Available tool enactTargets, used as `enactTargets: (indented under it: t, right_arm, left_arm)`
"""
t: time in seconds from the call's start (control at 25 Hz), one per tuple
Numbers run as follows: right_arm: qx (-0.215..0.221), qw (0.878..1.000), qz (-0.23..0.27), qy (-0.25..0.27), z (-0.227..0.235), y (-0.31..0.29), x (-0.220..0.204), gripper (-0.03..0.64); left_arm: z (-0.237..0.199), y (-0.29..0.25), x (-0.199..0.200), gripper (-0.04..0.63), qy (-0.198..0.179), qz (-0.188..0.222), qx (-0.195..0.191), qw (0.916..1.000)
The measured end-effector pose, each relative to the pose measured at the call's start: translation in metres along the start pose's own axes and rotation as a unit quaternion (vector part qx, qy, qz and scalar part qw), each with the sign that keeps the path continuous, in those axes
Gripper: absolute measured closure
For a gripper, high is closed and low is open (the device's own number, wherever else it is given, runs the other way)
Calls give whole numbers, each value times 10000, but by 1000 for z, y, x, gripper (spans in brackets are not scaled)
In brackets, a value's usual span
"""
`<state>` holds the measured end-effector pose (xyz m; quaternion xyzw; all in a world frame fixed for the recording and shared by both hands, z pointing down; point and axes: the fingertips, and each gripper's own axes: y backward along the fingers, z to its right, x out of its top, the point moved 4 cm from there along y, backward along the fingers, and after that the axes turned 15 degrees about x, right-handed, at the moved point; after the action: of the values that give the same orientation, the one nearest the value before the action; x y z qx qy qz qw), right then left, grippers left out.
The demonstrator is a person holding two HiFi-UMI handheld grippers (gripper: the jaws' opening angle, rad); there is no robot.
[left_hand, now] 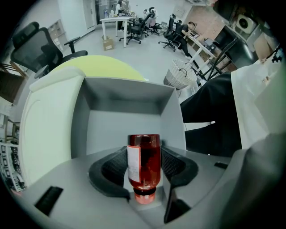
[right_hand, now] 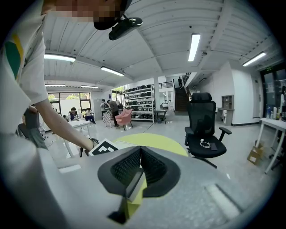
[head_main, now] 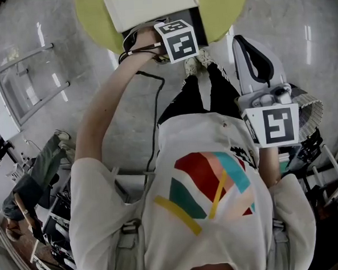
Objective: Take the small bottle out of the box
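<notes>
The left gripper (left_hand: 144,152) is pinching a small red see-through bottle with a white label (left_hand: 144,164). Its black ribbed pads (left_hand: 111,166) are pressing on the two sides of the bottle, whose cap end is pointing back toward the camera and whose flat base is pointing away. The bottle is showing directly in front of the open cavity of a grey-lined cardboard box (left_hand: 129,105). Whether its far end is still lying within the box walls cannot be told. The box's pale lid flap (left_hand: 47,125) is standing open at the left. The box is resting on a round yellow-green table (left_hand: 105,67). In the head view, the left gripper's cube with square markers (head_main: 177,41) is hovering over the dark mouth of the box at the near edge of the table. The person's left arm (head_main: 110,101) is reaching out to it. The right gripper (right_hand: 140,148) is being held well apart from the box, at the person's right side, with its jaws pressed together on nothing. It is pointing out over the table toward a black office chair (right_hand: 203,127) on the floor beyond. A white wicker basket (left_hand: 181,74) is standing on the floor near the table.
</notes>
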<state>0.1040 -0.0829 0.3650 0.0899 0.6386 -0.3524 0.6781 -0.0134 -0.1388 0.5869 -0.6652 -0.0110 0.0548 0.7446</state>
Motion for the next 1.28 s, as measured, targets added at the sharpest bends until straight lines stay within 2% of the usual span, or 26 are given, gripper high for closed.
enactTargets:
  t: [0.28, 0.4, 0.68, 0.88, 1.0, 1.08, 1.16, 1.2, 1.28]
  right_arm:
    - [-3, 10000, 54, 65, 5, -1, 2, 614]
    - [-11, 9998, 125, 160, 5, -1, 9, 614]
    - [3, 9984, 267, 502, 8, -2, 33, 614]
    - [41, 9951, 420, 890, 8, -10, 63, 614]
    - [19, 9923, 577, 1093, 10, -18, 85, 614]
    - [21, 9900, 724, 1214, 13, -24, 102, 614]
    - [34, 9873, 869, 1329, 14, -29, 118, 614]
    - [52, 9858, 935, 1392, 14, -31, 124, 614]
    - [70, 9835, 1055, 1471, 13, -35, 135, 614]
  left_arm:
    - [-2, -6, 5, 376, 46, 1, -4, 10000]
    - [-8, 0, 3, 376, 182, 75, 128, 9997]
    - [-38, 63, 8, 376, 739, 598, 472, 9943]
    - [-57, 123, 15, 376, 1169, 1184, 932, 9817]
    - [-69, 159, 18, 376, 1541, 1599, 1344, 9657]
    - [-82, 187, 18, 376, 1862, 1925, 1702, 9483]
    - [-95, 215, 16, 376, 2254, 2286, 2098, 9235]
    - [-100, 229, 14, 376, 2467, 2471, 2303, 9083]
    - [-107, 256, 8, 376, 2872, 2855, 2736, 8724]
